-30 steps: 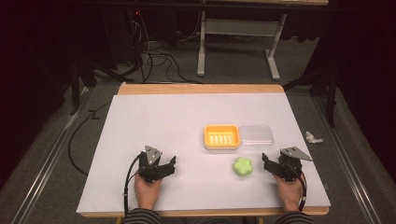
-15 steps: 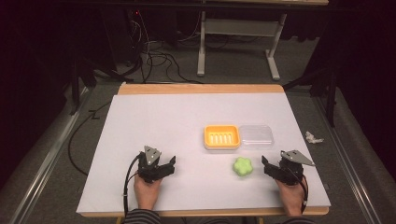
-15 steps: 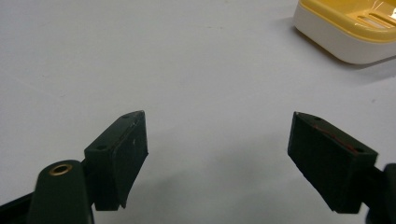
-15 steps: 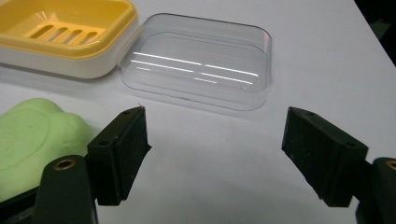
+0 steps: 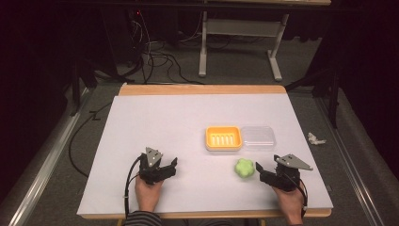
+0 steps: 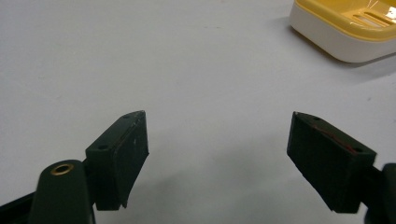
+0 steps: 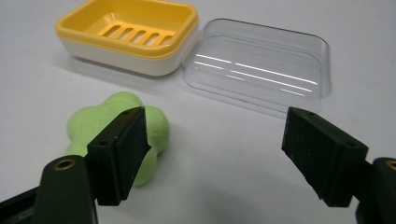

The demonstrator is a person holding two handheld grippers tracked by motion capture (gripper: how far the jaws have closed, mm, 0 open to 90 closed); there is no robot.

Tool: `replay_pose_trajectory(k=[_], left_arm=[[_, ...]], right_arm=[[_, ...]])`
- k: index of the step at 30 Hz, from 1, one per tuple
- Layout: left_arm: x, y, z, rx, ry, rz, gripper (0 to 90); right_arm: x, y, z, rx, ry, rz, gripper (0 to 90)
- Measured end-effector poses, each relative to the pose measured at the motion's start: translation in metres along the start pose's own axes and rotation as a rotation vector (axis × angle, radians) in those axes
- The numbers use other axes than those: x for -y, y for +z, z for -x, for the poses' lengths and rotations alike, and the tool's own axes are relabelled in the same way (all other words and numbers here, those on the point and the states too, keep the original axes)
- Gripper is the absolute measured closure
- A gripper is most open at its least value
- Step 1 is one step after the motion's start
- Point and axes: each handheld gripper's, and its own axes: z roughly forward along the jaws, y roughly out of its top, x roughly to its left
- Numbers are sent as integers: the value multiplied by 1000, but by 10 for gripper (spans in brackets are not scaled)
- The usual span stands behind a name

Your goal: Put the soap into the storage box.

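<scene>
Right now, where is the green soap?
In the high view, the green soap lies on the table's right side, just left of the right gripper, below the yellow dish.

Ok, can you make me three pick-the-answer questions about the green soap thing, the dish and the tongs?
1. Where is the soap?
A. in the dish
B. on the table, beside the right tongs
C. under the lid

2. What colour is the dish inside?
A. yellow
B. blue
C. red

3. How are the right tongs?
A. shut on the soap
B. shut on nothing
C. open

Answers: 1 B, the soap lies on the table by the right tongs; 2 A, its slotted tray is yellow; 3 C, the jaws stand wide apart.
</scene>
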Motion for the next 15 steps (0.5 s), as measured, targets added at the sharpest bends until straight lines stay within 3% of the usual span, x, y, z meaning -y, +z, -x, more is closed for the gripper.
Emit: replay_pose_trajectory(k=[7,15], left_arm=[[-2,-1,-1,-1,-23,16,204],[-2,-1,-1,-1,-17,14,206]], right_arm=[[-4,3,-13,-40,-39,-9,229],[-9,14,-31,-92,-101,-29,231]])
